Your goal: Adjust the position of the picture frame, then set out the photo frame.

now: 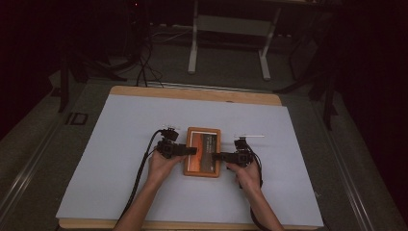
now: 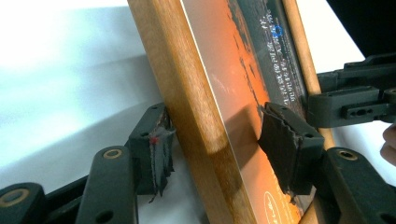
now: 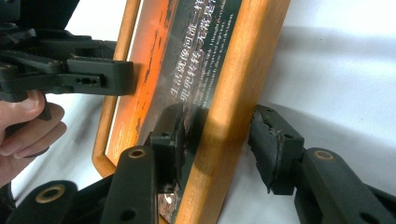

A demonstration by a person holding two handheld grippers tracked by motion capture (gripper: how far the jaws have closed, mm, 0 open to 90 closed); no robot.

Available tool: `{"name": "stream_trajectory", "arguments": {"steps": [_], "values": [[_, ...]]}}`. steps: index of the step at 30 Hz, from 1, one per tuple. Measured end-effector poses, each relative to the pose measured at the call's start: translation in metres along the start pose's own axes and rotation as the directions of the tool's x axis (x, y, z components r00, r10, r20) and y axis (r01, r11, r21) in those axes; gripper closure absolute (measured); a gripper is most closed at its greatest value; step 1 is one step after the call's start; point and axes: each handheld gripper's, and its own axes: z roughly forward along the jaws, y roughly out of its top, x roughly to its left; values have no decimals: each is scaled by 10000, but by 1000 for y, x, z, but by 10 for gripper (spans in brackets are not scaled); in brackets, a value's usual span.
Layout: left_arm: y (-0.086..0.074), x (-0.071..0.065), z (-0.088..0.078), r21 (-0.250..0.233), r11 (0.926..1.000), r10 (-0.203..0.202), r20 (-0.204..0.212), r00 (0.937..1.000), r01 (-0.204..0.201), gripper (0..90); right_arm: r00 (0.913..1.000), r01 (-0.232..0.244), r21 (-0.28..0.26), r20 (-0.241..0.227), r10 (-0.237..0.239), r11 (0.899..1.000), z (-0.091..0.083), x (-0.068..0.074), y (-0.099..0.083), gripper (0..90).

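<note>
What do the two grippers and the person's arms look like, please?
Both the left gripper and the right gripper are black, with linked arms on brass-coloured pivots and jaws faced in worn, frayed black pads. A black cable trails from the left one. The forearms are bare, without sleeves.

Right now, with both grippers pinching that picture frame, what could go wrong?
1. The left gripper and right gripper each pinch just one narrow wooden side of the picture frame. If one lets go, the frame could tip or drop onto the table.
2. One jaw of each gripper presses on the shiny front, so squeezing harder might scratch or crack it.
3. Pulling the hands apart could strain the wooden edges.
</note>
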Motion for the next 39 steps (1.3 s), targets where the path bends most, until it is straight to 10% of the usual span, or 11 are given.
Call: {"name": "stream_trajectory", "arguments": {"steps": [13, 20, 30, 39], "values": [[-12, 0, -20, -420, 9980, 435, -711, 9965, -466, 414, 9906, 1063, -253, 895, -1036, 9940, -17, 1, 7, 513], [-20, -3, -40, -966, 9900, 865, -1584, 9836, -1026, 421, 9762, 1819, -391, 1272, -1756, 9825, -26, 5, 11, 556], [-36, -8, -64, -1205, 9819, 1158, -2268, 9670, -1458, 420, 9411, 2939, -483, 1895, -2802, 9546, -30, 16, 13, 561], [-47, -3, -72, -1301, 9844, 871, -2257, 9703, -1186, 418, 8805, 4117, -177, 2654, -3928, 9111, -26, 29, 22, 570]]}}
